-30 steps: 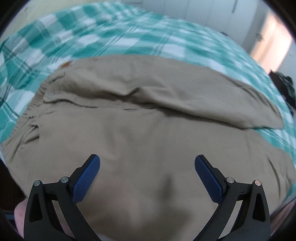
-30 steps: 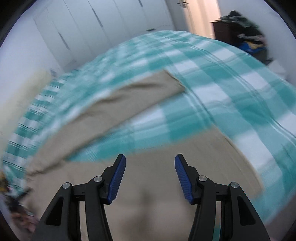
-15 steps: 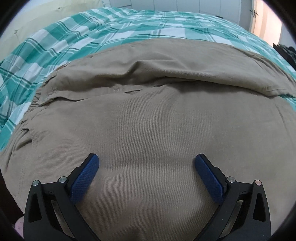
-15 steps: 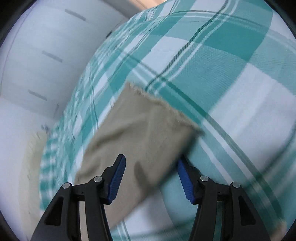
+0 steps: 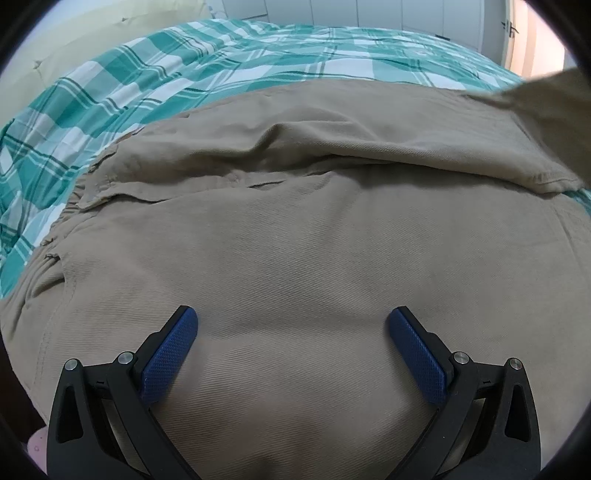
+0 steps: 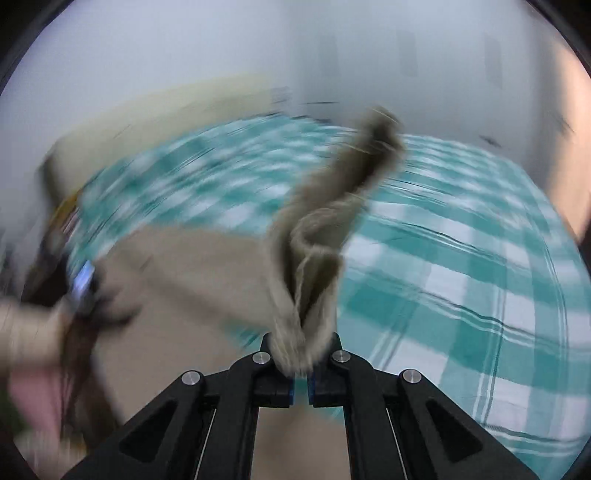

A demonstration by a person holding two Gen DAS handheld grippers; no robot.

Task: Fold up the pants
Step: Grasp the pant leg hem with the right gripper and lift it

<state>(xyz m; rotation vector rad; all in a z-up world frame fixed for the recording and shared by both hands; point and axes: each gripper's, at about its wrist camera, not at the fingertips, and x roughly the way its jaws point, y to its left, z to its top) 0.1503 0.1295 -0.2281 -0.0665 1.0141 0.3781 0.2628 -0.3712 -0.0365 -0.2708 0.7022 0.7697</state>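
Jaws on the left gripper [image 5: 291, 321] stand spread wide, their blue pads [image 5: 168, 356] hovering low over the pants [image 5: 314, 236] with nothing between them. Whether the pad tips press the cloth or only hang just above it is hard to tell from this angle.

On the right gripper [image 6: 301, 384] the jaws are clenched tight on a bunched end of the tan pants [image 6: 317, 236], apparently a leg cuff, though the right wrist view is badly smeared. That end rises from the jaws in a crumpled, twisted fold, up off the bed [image 6: 461, 258].

From the left wrist view, the pants lie spread across the bed [image 5: 184, 81], which is covered in a green-and-white checked sheet. One layer of tan cloth is folded over the far side of the garment, with a wrinkled ridge running across its middle. The gathered waistband [image 5: 55, 229] sits at the left edge, near the sheet. At the upper right, a raised piece of tan cloth [image 5: 554, 107] hangs blurred at the rim of the view, above the flat part.

White closet doors [image 5: 388, 14] stand behind the bed.
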